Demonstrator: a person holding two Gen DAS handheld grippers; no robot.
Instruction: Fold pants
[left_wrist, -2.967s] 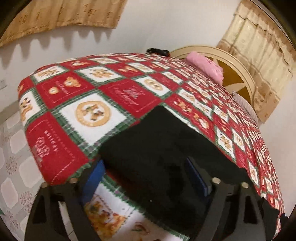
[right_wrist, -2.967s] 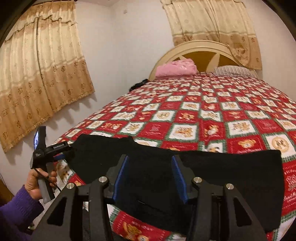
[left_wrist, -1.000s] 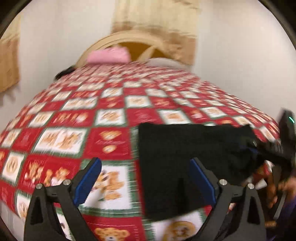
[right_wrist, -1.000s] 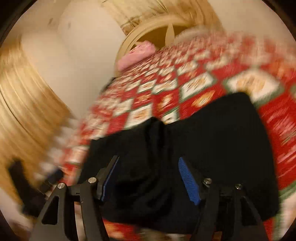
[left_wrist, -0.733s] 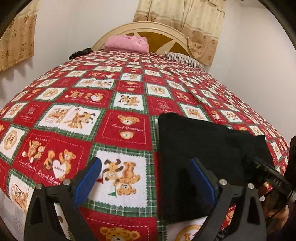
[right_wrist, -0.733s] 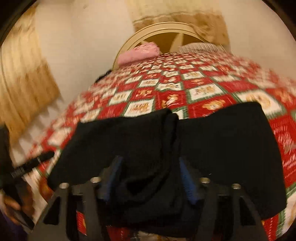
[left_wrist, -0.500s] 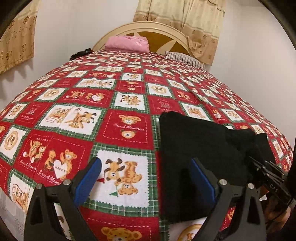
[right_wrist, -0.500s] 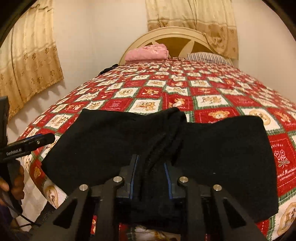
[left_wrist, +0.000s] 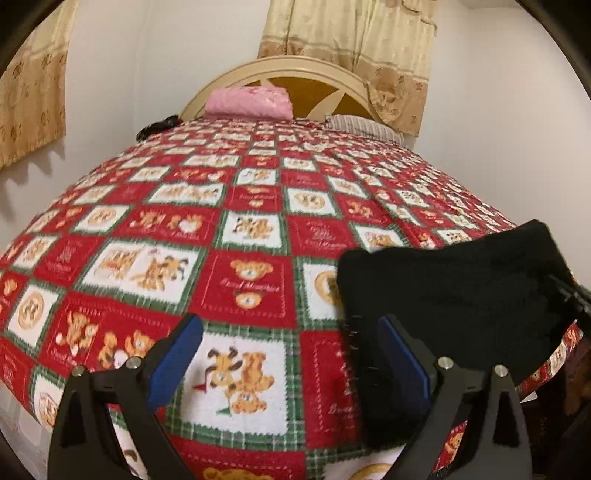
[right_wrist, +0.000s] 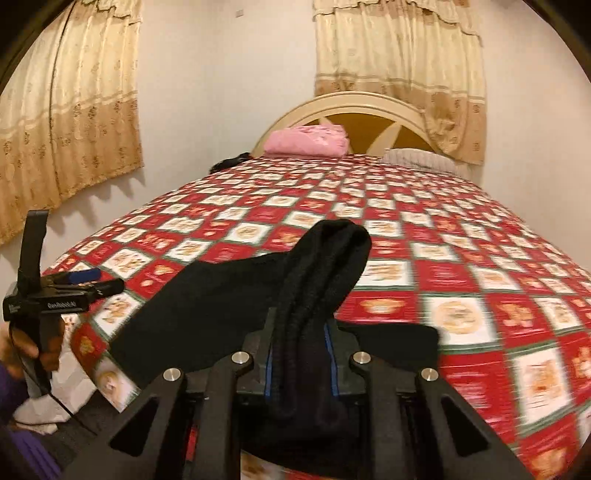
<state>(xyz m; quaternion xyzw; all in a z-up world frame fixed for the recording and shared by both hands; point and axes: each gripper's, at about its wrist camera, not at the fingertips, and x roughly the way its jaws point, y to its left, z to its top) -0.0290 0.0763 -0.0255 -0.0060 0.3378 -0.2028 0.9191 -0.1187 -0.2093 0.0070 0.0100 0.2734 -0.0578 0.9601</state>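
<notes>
The right gripper (right_wrist: 299, 354), wide a second ago, is closing on the black pants (right_wrist: 229, 306), bunching them up off the bed (right_wrist: 480, 258) at lower centre; the left gripper (left_wrist: 290, 358) hangs released, so a fold is likely starting.
</notes>
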